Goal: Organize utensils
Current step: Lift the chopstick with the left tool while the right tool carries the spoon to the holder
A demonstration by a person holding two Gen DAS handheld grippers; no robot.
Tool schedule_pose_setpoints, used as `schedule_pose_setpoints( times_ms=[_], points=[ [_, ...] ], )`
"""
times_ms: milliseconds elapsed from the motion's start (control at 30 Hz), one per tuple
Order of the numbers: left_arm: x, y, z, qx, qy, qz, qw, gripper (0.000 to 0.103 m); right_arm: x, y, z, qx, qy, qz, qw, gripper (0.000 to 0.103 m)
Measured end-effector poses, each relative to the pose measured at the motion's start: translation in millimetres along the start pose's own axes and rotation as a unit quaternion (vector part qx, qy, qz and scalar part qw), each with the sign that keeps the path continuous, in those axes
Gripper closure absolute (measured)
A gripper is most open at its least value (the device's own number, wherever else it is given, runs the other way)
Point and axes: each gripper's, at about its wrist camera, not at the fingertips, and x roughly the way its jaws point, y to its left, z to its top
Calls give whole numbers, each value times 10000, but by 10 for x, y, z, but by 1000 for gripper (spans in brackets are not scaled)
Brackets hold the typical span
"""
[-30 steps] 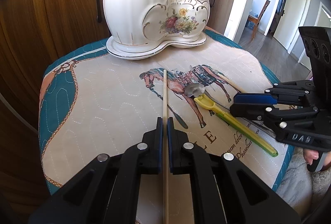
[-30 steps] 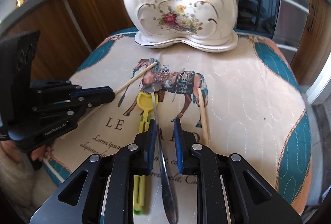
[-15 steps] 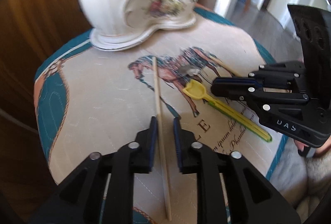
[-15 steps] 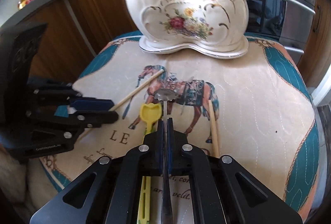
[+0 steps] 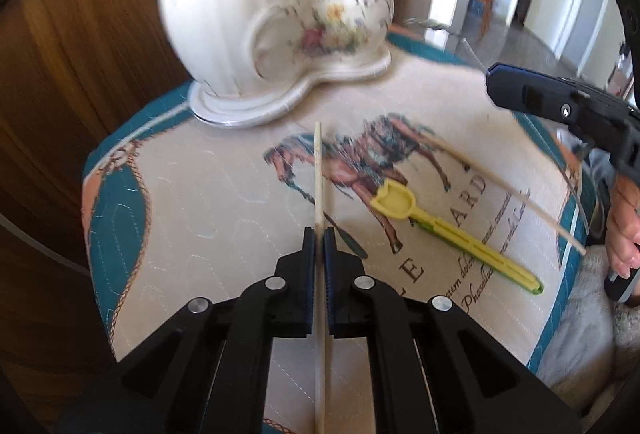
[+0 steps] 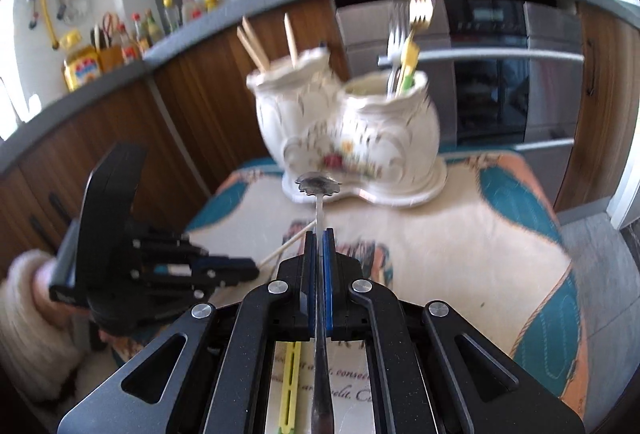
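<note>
My left gripper (image 5: pixel 319 234) is clamped on a chopstick (image 5: pixel 318 169) above the mat (image 5: pixel 200 193); my right gripper (image 6: pixel 319 234) is clamped on a spoon (image 6: pixel 318 187), lifted toward the holder (image 6: pixel 352 137). I'd keep each utensil upright-bound: chopstick to the taller pot with the other sticks, spoon to the fork side, lowering slowly to avoid clipping rims.

bright daylight, both views motion-blurred, worst on the ceramic holder (image 5: pixel 276 17); heavy fisheye bending, dark corners at edges
</note>
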Motion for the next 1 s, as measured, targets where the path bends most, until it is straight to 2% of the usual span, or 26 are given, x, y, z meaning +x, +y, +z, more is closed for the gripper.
schedule_pose_setpoints(
  times_ms=[233,367,533,700,1000],
  points=[
    [-463,90,67,-185,-1119,-171,9934,99,-159,-62,298,193,-885,-145,9958,99],
    [-753,150,259,-293,-1737,-301,9839,99,-218,-136,552,334,-1355,-140,9901,99],
    [-923,233,667,-437,-2459,-264,9679,99,-122,-232,882,432,-1745,-104,9836,99],
    [-1083,380,1057,-714,-3010,-163,9508,99,35,-282,1159,338,-2062,-198,9777,99],
    [-995,514,1573,-875,-3691,138,9252,99,343,-409,1455,335,-2402,-255,9698,99]
  ],
)
